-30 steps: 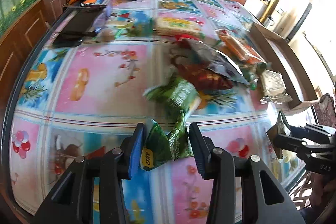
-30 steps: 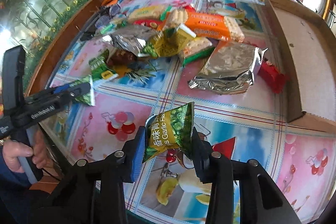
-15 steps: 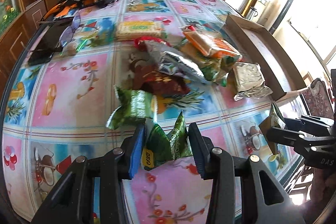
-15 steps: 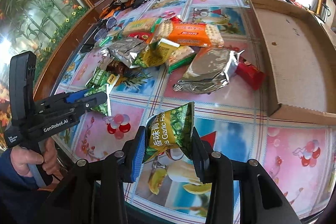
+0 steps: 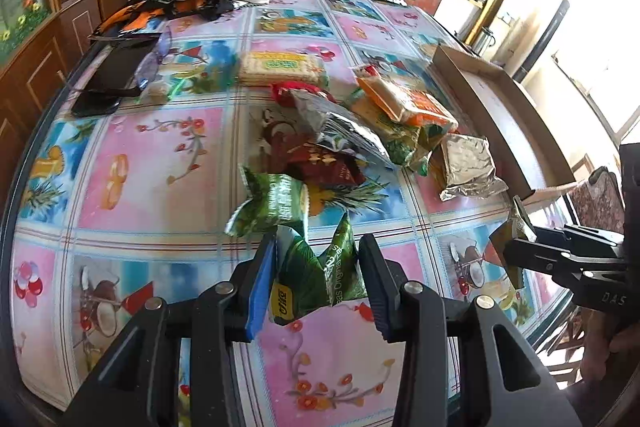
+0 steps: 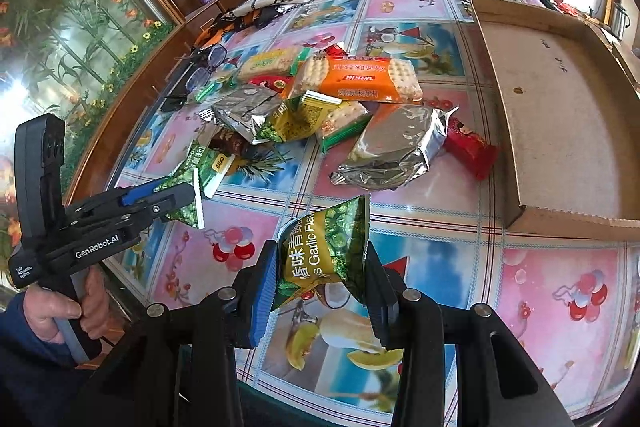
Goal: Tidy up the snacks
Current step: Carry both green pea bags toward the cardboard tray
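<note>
Only right wrist view shows red packet (image 6: 470, 147) beside cardboard tray (image 6: 560, 115).

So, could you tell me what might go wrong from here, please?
1. The left claw grips its green packet by a crumpled end, so it could slip out.
2. The right claw carries a pea packet past the silver bag toward the box; it may snag the wall.
</note>
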A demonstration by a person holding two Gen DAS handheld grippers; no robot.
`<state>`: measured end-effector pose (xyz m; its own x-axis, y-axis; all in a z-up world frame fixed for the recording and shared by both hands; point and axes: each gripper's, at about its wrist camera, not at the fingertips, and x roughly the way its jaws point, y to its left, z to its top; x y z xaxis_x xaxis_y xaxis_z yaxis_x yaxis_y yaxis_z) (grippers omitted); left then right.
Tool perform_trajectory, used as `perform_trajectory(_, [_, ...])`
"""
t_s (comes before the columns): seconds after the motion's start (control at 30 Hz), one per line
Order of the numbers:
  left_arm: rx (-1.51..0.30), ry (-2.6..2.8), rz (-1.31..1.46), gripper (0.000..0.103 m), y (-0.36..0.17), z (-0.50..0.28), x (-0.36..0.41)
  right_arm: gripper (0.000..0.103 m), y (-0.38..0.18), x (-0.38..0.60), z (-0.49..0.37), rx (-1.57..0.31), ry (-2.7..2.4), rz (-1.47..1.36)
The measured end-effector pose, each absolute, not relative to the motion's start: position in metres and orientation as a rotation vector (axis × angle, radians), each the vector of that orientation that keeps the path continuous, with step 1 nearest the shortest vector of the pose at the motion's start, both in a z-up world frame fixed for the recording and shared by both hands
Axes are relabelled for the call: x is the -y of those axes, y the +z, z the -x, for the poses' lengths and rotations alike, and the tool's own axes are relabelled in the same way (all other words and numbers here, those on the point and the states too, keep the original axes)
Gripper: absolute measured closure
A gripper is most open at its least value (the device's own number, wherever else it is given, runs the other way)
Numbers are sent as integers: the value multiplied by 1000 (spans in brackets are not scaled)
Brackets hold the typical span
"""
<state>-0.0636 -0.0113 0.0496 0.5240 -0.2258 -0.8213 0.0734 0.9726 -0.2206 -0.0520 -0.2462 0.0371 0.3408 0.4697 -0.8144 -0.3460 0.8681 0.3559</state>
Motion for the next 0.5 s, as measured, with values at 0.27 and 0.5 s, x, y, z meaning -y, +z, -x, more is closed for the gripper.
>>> perform_trajectory(0.27, [-1001, -139, 205, 62, 52, 75, -6, 60, 41, 246, 56, -1089, 552, -133])
perform_trajectory(0.5, [-1004, -144, 200, 62, 54, 76, 0, 60, 40, 250, 56, -1090, 555, -144])
